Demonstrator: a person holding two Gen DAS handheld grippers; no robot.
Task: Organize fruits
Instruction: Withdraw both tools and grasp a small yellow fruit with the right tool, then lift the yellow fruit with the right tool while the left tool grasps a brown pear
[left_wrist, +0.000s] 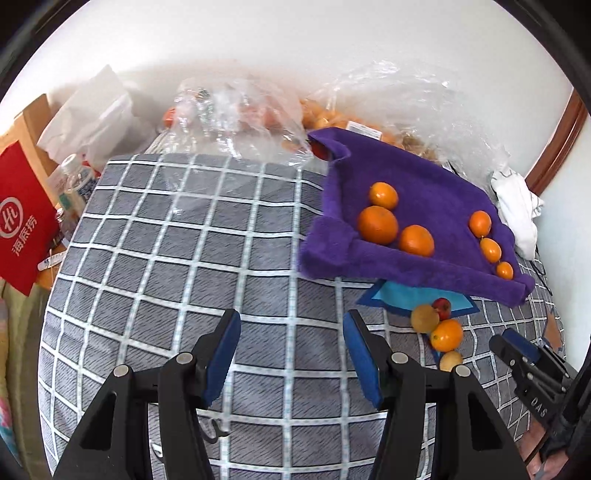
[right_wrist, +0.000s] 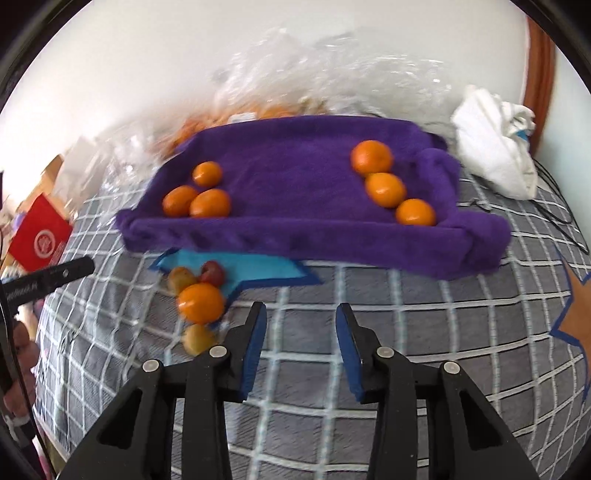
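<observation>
A purple towel tray (left_wrist: 424, 184) (right_wrist: 295, 166) lies on the checked cloth. It holds two groups of three oranges: one group (left_wrist: 377, 224) (right_wrist: 210, 203) on its left side, one row (left_wrist: 480, 223) (right_wrist: 386, 189) on its right. In front of it, by a blue cloth (left_wrist: 410, 297) (right_wrist: 258, 273), lie loose fruits: an orange (left_wrist: 447, 335) (right_wrist: 201, 302), a red fruit (left_wrist: 442, 307) (right_wrist: 213, 273) and two yellowish ones (left_wrist: 424, 318) (right_wrist: 197, 339). My left gripper (left_wrist: 291, 321) is open and empty over the cloth. My right gripper (right_wrist: 299, 314) is open and empty, right of the loose fruits.
Clear plastic bags of fruit (left_wrist: 240, 114) (right_wrist: 314, 66) lie behind the tray against the wall. A white cloth (left_wrist: 517, 210) (right_wrist: 498, 147) lies at the right. A red bag (left_wrist: 22, 221) (right_wrist: 40, 236) and bottles (left_wrist: 72, 184) stand off the left edge.
</observation>
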